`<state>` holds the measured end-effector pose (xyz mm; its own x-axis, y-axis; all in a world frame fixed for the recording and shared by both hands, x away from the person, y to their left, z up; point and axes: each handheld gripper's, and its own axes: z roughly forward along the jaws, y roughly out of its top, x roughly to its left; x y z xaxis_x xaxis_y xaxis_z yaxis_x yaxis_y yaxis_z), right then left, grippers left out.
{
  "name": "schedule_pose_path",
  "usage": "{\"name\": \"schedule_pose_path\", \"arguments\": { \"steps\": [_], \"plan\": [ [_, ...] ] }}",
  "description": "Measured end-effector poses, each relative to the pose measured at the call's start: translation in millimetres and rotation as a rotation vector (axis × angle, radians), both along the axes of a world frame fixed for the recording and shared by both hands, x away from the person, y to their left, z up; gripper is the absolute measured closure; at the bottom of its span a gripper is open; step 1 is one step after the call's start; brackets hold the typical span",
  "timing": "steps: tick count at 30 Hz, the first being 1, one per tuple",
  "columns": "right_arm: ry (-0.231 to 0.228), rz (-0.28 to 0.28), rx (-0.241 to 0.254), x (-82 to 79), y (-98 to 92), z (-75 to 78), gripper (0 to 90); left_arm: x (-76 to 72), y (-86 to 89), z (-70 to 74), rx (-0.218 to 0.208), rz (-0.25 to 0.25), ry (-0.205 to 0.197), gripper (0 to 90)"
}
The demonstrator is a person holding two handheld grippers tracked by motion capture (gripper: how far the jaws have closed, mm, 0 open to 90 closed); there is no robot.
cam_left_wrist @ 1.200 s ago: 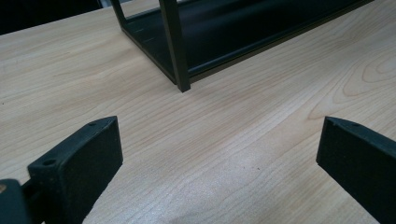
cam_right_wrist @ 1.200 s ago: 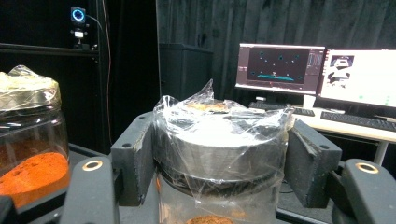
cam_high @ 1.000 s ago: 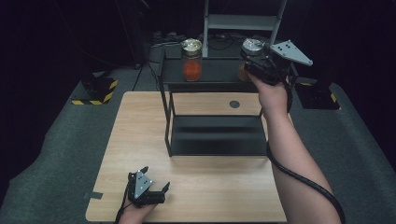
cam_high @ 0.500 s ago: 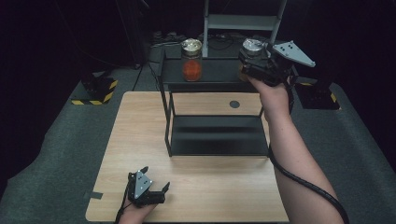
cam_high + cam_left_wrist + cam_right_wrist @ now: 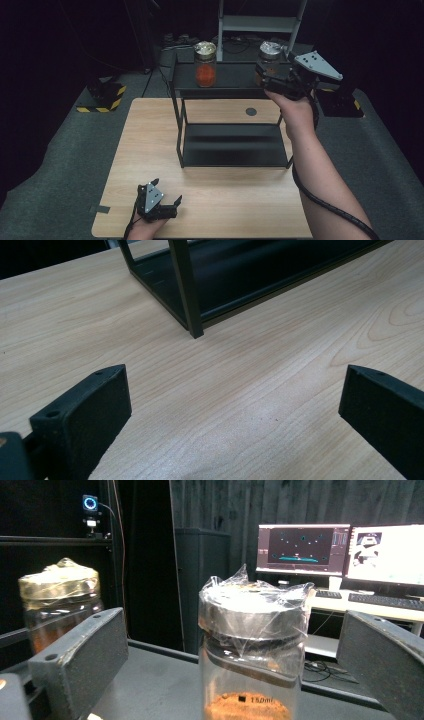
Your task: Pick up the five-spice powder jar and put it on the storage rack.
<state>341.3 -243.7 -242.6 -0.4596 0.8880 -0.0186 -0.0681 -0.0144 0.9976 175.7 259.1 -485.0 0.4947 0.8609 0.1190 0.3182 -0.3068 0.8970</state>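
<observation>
On the top shelf of the black metal rack (image 5: pixel 227 80), a glass jar of brown powder (image 5: pixel 252 650), its lid wrapped in crinkled plastic film, is seen standing upright between the jaws of the right gripper (image 5: pixel 270 80). These jaws have just been opening and are now spread wide, with clear gaps on both sides of the jar, so nothing is gripped. A second jar with orange contents (image 5: pixel 205 64) stands further left on the same shelf, well apart. The left gripper (image 5: pixel 162 205) is rested on the desk (image 5: pixel 150 135) near its front edge, its jaws open and empty. If the right gripper is drawn back crookedly, the jar could be clipped by a jaw and tipped. The shelf's rear edge seems close behind the jar, though this is hard to judge.
</observation>
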Motion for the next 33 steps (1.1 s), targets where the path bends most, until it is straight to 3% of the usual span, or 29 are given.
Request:
{"name": "schedule_pose_path", "arguments": {
  "steps": [22,33],
  "plan": [
    [-0.029,0.034,0.012,-50.3,-20.2,-23.8,0.0,-0.4,-2.0,0.3,0.013,0.001,-0.003,0.7],
    [-0.041,0.040,-0.023,-69.1,-29.8,-40.3,0.0,0.2,-2.5,0.8,0.013,0.002,0.002,0.7]
  ]
}}
